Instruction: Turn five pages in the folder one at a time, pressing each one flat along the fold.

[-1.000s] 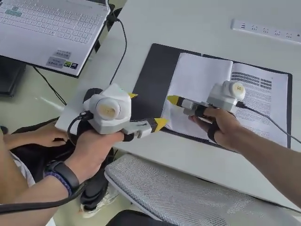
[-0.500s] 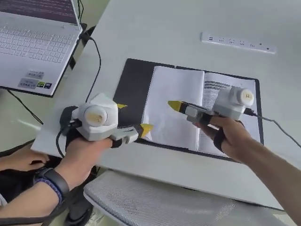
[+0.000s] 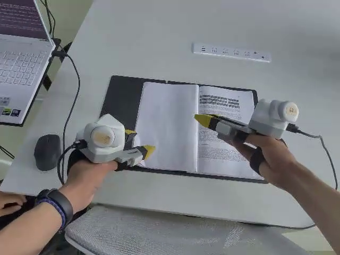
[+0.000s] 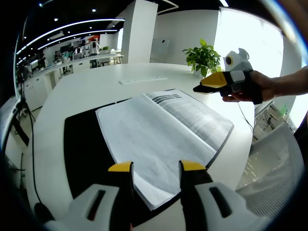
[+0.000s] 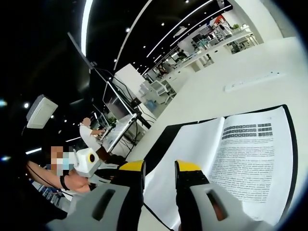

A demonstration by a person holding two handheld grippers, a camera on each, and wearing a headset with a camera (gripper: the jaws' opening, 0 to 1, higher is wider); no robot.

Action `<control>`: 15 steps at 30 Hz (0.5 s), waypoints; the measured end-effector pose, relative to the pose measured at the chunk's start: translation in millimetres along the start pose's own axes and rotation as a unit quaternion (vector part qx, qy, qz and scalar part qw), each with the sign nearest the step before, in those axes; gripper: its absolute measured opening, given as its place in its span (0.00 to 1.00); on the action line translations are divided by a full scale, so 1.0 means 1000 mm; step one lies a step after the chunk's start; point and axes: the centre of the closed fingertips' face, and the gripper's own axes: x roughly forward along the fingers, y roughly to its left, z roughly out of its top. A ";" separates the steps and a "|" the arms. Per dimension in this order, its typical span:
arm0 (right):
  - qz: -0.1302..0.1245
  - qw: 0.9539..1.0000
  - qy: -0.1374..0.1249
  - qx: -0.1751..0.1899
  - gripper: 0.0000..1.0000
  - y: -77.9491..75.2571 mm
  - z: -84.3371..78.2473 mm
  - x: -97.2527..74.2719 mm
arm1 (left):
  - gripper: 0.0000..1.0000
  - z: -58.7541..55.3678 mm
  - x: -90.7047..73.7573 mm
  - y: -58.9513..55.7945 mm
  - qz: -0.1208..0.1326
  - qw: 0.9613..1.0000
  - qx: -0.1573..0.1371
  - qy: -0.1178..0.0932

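The folder [image 3: 121,99] lies open on the white table, black cover at the left. A blank white page [image 3: 167,125] lies left of the fold and a printed page [image 3: 226,109] right of it. My left gripper [image 3: 139,142] is open and holds nothing, its tips just above the blank page's near left corner [image 4: 156,167]. My right gripper [image 3: 203,120] hovers open over the fold, and nothing sits between its jaws [image 5: 160,166]. The left gripper view catches the right gripper [image 4: 211,83] above the printed page [image 4: 192,113]. The left gripper [image 5: 87,161] appears at the left of the right gripper view.
A white power strip [image 3: 231,52] lies beyond the folder. A laptop [image 3: 16,69] sits at the far left, with a black cable [image 3: 71,90] and a dark mouse [image 3: 47,152] near the table's edge. A mesh chair back [image 3: 159,234] is below the table edge.
The camera has swung, shifting the whole picture left. Relative to the folder, my right gripper's tip has travelled from the blank page's outer edge across to the fold. The left gripper stays by the near left corner.
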 end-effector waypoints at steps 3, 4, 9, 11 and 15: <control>-0.008 1.000 -0.009 0.004 0.23 -0.003 0.001 -0.013 | 0.31 -0.007 0.004 -0.005 -0.005 1.000 0.004 0.009; -0.010 1.000 -0.012 0.005 0.22 -0.003 0.001 -0.015 | 0.29 -0.010 0.006 -0.006 -0.005 1.000 0.005 0.011; -0.021 0.999 -0.025 0.011 0.22 -0.007 -0.001 -0.029 | 0.19 -0.019 0.008 -0.009 0.002 1.000 0.006 0.025; -0.024 0.999 -0.026 0.010 0.21 -0.008 -0.004 -0.032 | 0.14 -0.022 0.010 -0.009 0.004 1.000 0.011 0.028; -0.025 0.999 -0.017 0.012 0.20 -0.008 -0.013 -0.033 | 0.00 -0.038 0.012 -0.001 0.025 0.997 0.035 0.064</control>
